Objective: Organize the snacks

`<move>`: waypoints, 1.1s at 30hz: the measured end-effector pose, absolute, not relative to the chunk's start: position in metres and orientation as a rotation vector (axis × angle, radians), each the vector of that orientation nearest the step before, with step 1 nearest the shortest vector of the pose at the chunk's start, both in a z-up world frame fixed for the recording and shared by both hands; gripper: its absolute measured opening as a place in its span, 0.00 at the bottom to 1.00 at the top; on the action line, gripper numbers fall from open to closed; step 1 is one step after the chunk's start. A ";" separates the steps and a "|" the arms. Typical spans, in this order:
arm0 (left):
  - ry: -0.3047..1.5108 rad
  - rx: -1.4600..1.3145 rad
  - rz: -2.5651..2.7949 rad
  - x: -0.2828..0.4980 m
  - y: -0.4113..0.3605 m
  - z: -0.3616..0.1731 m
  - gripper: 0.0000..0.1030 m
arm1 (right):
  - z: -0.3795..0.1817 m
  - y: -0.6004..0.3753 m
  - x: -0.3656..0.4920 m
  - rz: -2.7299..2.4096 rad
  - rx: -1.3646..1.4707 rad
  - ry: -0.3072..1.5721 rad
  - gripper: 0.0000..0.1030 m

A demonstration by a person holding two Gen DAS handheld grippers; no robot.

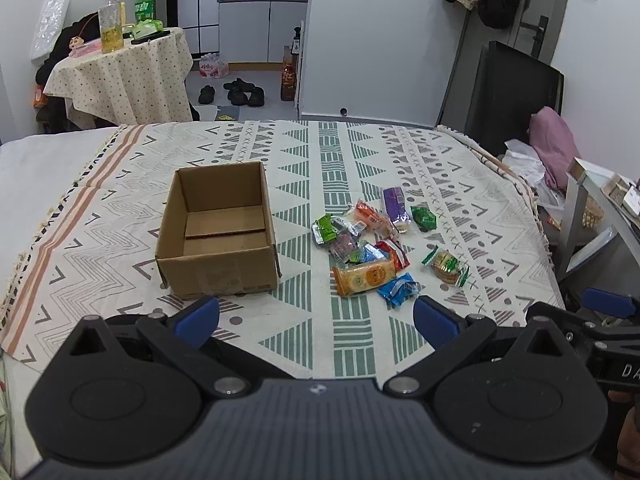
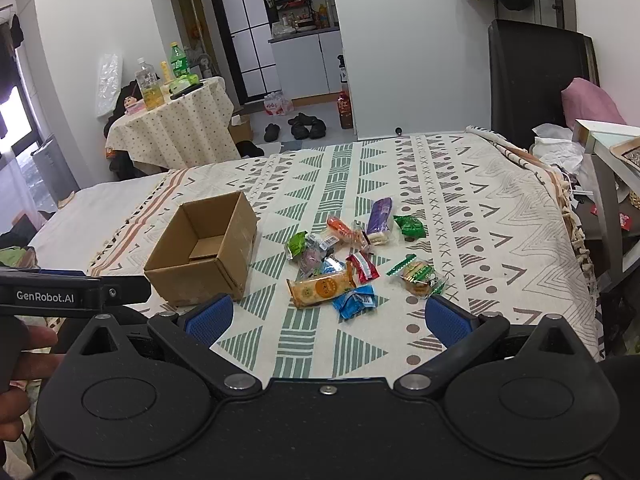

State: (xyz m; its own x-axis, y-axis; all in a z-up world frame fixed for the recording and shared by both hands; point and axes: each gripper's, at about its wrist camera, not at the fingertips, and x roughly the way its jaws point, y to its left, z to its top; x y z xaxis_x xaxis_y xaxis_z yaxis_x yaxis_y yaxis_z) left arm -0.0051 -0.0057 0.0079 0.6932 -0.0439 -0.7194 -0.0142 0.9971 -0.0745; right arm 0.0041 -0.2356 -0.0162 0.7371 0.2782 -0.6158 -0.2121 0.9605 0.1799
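Both grippers hover low over the near edge of the patterned cloth (image 1: 328, 184), left gripper (image 1: 316, 320) and right gripper (image 2: 328, 318) each with jaws spread wide, holding nothing. Left on the cloth stands an empty box (image 1: 218, 232); just right of it lies a snack pile (image 1: 372, 248), touching neither.

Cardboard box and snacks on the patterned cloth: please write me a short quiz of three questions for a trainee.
1. True or false: the cardboard box already holds snacks.
2. Which packet lies nearest the right gripper: A. purple packet, B. blue packet, C. dark green packet?
3. Fill in: both grippers are ____.

Key: 1. False, it is empty; the snack pile lies beside it on the cloth. 2. B. 3. Open, holding nothing; see the left gripper.
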 end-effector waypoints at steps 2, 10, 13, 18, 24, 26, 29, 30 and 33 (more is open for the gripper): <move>0.804 -0.076 -0.012 -0.002 -0.007 0.007 1.00 | -0.016 -0.236 0.006 0.271 0.094 0.688 1.00; 0.816 -0.096 -0.017 0.013 -0.010 0.000 1.00 | -0.020 -0.244 0.018 0.267 0.098 0.687 1.00; 0.827 -0.113 -0.013 0.021 -0.010 -0.007 1.00 | -0.022 -0.244 0.020 0.266 0.101 0.689 1.00; 0.837 -0.123 -0.020 0.036 -0.015 -0.016 1.00 | -0.030 -0.252 0.036 0.264 0.115 0.698 1.00; 0.865 -0.130 -0.023 0.056 -0.026 -0.029 1.00 | -0.042 -0.264 0.054 0.242 0.150 0.722 1.00; 0.868 -0.129 -0.026 0.062 -0.030 -0.034 1.00 | -0.048 -0.269 0.060 0.226 0.166 0.733 1.00; 0.882 -0.134 -0.026 0.071 -0.034 -0.042 0.99 | -0.057 -0.278 0.068 0.217 0.189 0.757 1.00; 0.891 -0.137 -0.025 0.075 -0.035 -0.045 0.99 | -0.060 -0.281 0.071 0.211 0.193 0.768 1.00; 0.901 -0.138 -0.033 0.086 -0.040 -0.054 0.99 | -0.068 -0.288 0.080 0.226 0.207 0.793 1.00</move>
